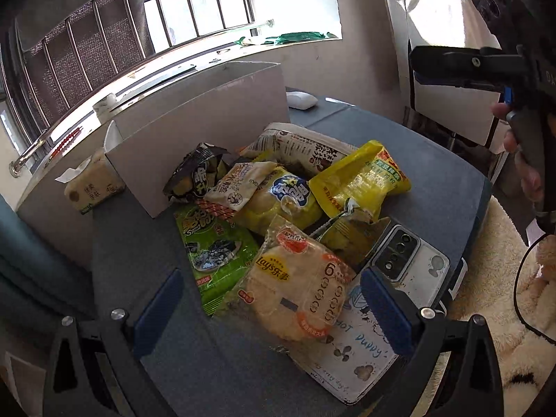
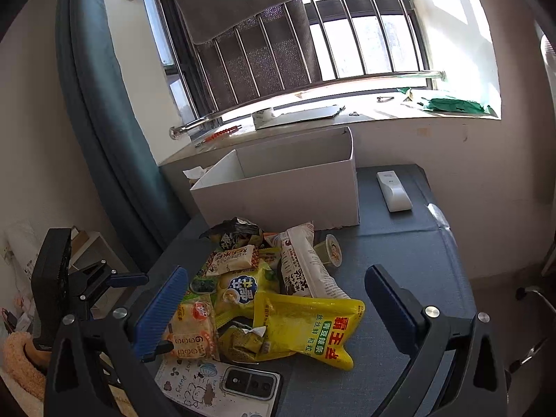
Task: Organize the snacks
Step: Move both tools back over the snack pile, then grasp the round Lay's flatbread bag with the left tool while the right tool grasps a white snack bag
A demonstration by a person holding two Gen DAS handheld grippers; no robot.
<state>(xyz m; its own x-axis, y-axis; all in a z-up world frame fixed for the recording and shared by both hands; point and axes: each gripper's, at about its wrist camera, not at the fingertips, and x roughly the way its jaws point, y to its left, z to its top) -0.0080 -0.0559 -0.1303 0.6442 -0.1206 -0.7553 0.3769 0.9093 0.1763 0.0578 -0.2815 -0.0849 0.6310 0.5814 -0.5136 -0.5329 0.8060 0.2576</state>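
Observation:
A pile of snack bags lies on the blue-grey table (image 1: 434, 187): an orange-and-clear Lay's pack (image 1: 299, 281), a green seaweed bag (image 1: 215, 246), a yellow chips bag (image 1: 281, 198), a bright yellow bag (image 1: 361, 180) and a black bag (image 1: 198, 173). An open white box (image 1: 198, 121) stands behind the pile. My left gripper (image 1: 274, 309) is open, hovering over the Lay's pack. My right gripper (image 2: 278, 309) is open above the bright yellow bag (image 2: 309, 326). The white box (image 2: 278, 187) looks empty in the right wrist view.
A phone (image 1: 406, 264) lies on a white printed pad (image 1: 354, 358) at the table's near edge. A tissue pack (image 1: 93, 187) sits left of the box. A white remote (image 2: 394, 191) and a small pudding cup (image 2: 330, 248) lie on the table. A windowsill (image 2: 347, 114) runs behind.

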